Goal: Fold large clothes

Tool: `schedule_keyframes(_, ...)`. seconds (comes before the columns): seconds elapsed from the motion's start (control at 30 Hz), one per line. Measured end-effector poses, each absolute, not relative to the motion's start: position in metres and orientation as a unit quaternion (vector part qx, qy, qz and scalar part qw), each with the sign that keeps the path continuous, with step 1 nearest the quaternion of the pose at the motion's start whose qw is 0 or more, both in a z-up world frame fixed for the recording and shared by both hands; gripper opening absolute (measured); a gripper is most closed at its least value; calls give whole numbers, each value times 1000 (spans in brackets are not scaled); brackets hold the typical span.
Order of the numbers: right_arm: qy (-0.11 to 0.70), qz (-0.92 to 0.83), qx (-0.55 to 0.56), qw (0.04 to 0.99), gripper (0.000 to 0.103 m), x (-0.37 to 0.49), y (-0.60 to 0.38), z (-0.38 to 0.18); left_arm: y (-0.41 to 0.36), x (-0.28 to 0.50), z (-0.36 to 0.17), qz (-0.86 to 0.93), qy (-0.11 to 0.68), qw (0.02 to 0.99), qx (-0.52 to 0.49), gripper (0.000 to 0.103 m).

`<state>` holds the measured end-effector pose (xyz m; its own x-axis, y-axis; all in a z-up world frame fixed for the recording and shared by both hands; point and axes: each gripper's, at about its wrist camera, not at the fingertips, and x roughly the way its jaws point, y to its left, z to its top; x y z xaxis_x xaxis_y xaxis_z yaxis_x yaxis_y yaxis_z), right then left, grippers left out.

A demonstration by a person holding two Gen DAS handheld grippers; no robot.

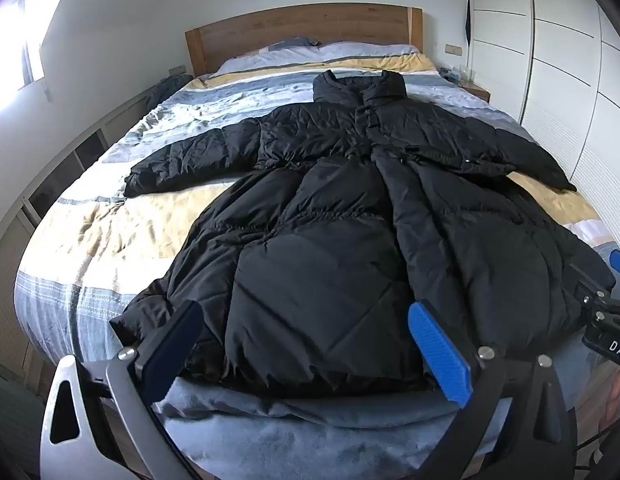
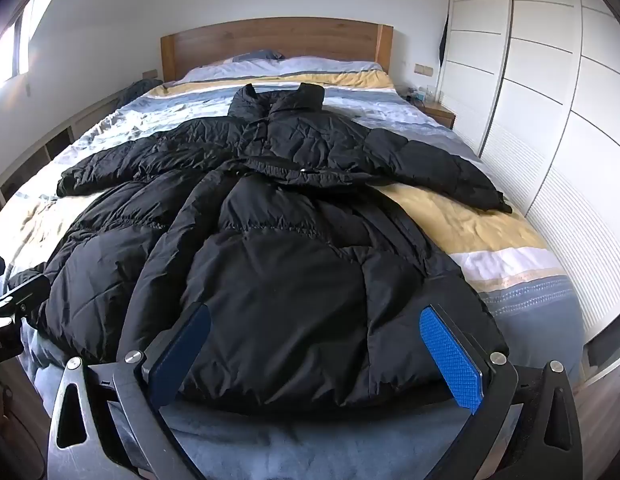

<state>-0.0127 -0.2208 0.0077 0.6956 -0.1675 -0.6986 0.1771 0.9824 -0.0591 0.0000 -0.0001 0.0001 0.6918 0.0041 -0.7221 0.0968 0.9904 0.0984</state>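
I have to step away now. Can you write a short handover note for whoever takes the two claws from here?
Left claw: open, empty, hanging above the coat's hem.
Right claw: open, empty, above the hem as well, on the left claw's right.
Coat: black, padded, spread flat on the bed, front up, collar toward the headboard, both sleeves out to the sides.
Done: coat laid out.
Left: all the folding; no fold is made yet.
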Motion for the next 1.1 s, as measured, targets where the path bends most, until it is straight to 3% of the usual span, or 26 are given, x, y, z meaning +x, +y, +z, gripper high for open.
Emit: schedule_keyframes(1.1, 381, -93, 9, 920, 103, -14, -231, 1, 3, 4, 0, -1, 388, 920, 57, 103)
